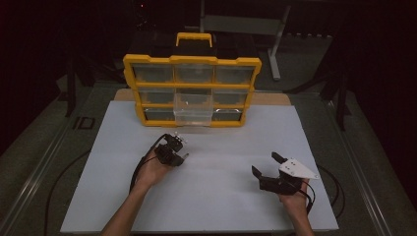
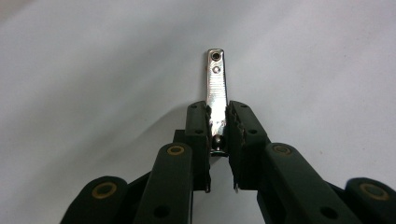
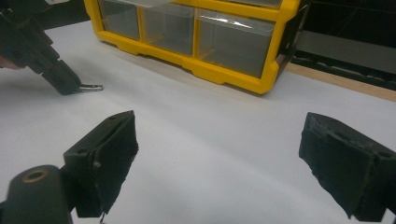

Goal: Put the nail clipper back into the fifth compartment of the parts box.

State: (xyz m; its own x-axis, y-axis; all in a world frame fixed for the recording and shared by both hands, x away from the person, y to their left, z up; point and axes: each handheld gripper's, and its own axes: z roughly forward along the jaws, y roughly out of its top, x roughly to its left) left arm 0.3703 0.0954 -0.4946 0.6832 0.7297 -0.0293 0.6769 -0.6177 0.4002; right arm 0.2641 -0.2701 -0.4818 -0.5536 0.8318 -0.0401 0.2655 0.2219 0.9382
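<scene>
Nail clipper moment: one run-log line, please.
left tool: shut on nail clipper | right tool: open, nothing between | organizer: middle drawer out

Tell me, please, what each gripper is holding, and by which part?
The left gripper pinches a metal nail clipper near one end. The right gripper is open and holds nothing.

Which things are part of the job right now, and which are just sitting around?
In the job:
- nail clipper, pinched in the left gripper
- yellow drawer box, with its clear drawer pulled out

Just sitting around:
- right gripper, open, holding nothing
- white table
- metal stand behind
</scene>
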